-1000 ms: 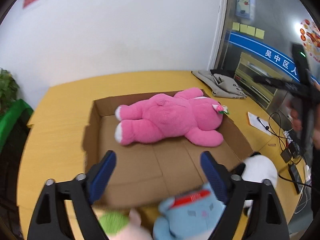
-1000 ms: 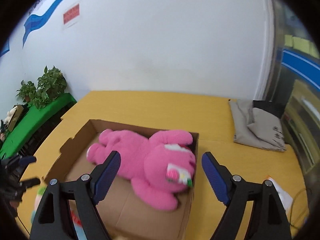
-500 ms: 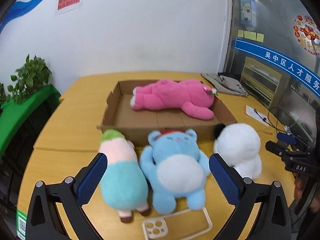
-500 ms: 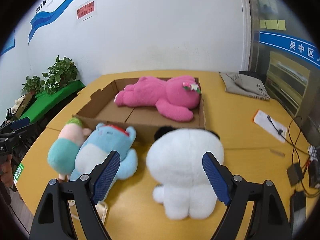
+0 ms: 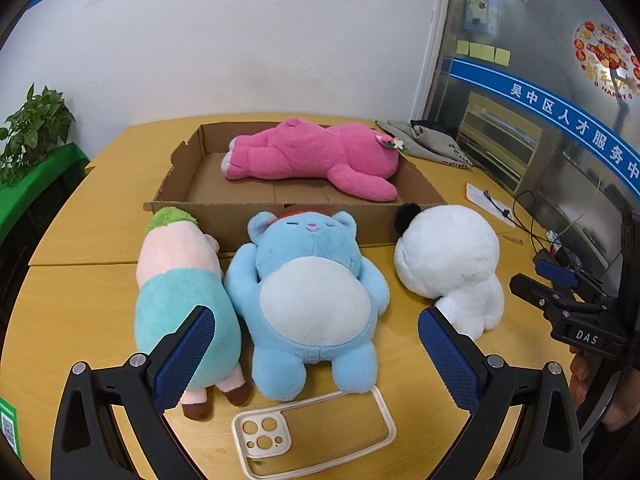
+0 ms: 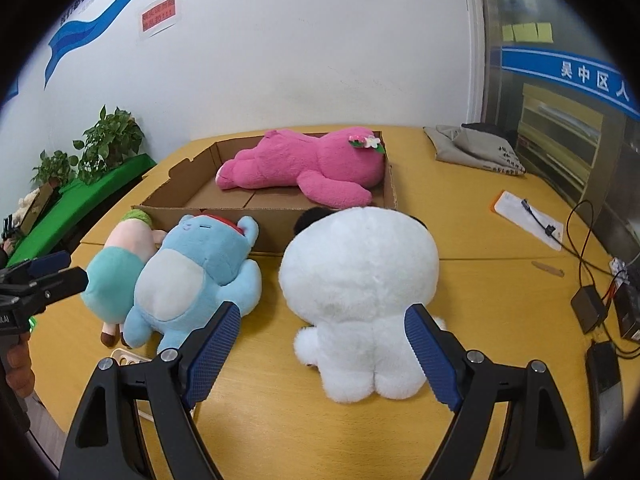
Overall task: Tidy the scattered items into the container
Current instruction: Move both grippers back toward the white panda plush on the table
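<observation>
Both grippers spread wide and empty, three plush toys not yet boxed.

Right gripper (image 6: 318, 344) hangs just near-side of the white plush (image 6: 360, 276), lined up between its jaws, so that arm looks closest to a grab. White plush sits upright, back to the tool, just in front of the cardboard box (image 6: 280, 216) near wall. Left gripper (image 5: 316, 356) is over the blue bear (image 5: 312, 288), which lies on its back, long axis running near-to-far, head toward the box. Teal-pink plush (image 5: 180, 292) lies parallel, touching the bear's left side. Pink bear (image 5: 316, 156) is already in the box, lying crosswise along the far wall. Clear phone case (image 5: 312, 428) lies flat on the yellow table (image 5: 80, 300), nearest the left gripper.
</observation>
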The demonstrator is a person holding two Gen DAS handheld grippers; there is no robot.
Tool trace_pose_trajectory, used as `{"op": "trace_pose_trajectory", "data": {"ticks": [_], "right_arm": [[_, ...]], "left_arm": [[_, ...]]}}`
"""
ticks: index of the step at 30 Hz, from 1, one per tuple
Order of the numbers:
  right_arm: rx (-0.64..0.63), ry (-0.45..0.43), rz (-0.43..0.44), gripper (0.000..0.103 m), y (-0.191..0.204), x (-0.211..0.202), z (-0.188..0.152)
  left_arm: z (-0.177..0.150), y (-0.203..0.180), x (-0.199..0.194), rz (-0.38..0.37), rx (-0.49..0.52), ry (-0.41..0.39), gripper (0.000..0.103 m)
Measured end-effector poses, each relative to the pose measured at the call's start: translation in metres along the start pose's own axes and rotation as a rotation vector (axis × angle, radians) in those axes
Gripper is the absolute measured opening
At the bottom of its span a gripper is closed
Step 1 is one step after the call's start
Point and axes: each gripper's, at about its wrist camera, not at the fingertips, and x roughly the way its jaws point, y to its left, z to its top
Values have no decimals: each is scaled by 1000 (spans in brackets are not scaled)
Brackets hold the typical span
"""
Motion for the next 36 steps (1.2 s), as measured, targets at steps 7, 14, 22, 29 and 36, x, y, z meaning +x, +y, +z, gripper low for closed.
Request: {"op": "trace_pose_trajectory", "data": {"ticks": [7,14,22,29,36], "right_arm": [[28,32,-10,85,-9,22,-6],[46,47,4,85,-14,31,-9],[60,55,-10,85,-23,35,-10],[135,57,2,85,-49,49,-9],[75,162,-35,93,-51,98,-29]], "left_arm": [[-3,-7,18,-21,34,28,103],[-4,-6,27,-3,27,45,103],[-8,1,31,-8,9,59,103],[-4,5,41,-23,-29,81,103],[7,-12,53,-63,3,88,103]]}}
